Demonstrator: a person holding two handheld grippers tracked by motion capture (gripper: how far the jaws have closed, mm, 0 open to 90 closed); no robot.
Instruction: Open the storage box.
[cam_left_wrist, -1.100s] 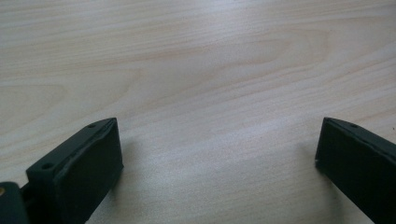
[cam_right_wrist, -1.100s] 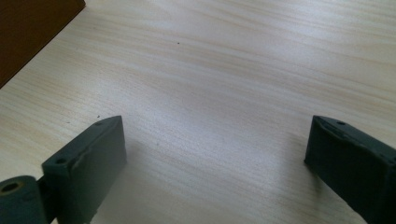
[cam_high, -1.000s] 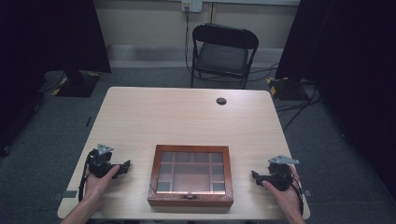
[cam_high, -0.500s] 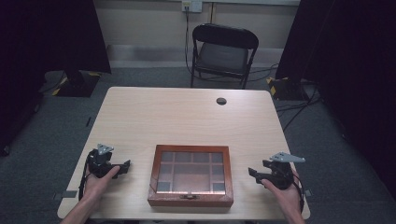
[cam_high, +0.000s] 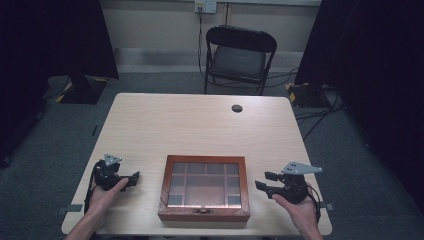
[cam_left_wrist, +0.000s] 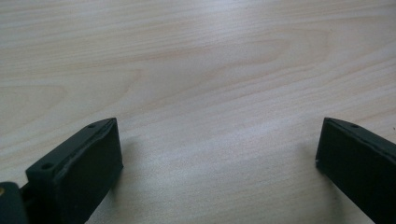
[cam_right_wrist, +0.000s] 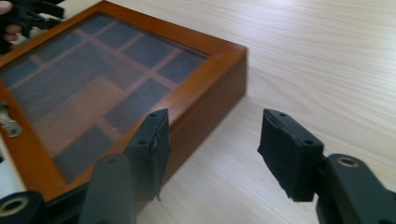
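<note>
A flat wooden box (cam_high: 205, 159) with a glass lid over several compartments lies shut near the table's front edge, its metal latch (cam_high: 202, 211) facing the person. My left gripper (cam_high: 134, 177) rests to the left of the box with its jaws wide apart; between them the left gripper view (cam_left_wrist: 217, 154) has bare wood. My right gripper (cam_high: 265, 181) is held a little above the table to the right of the box, pointing at the box's side (cam_right_wrist: 205, 88). Its jaws (cam_right_wrist: 212, 140) have just been closing and stand partly apart, with nothing between them.
The light wooden table (cam_high: 200, 125) has a small dark round spot (cam_high: 237, 108) toward its far edge. A black folding chair (cam_high: 239, 55) stands behind the table. Cables run across the floor at the right. The left hand (cam_right_wrist: 11, 18) appears beyond the box.
My right gripper has risen off the table and its jaws have narrowed. The left gripper and the box have not moved.
</note>
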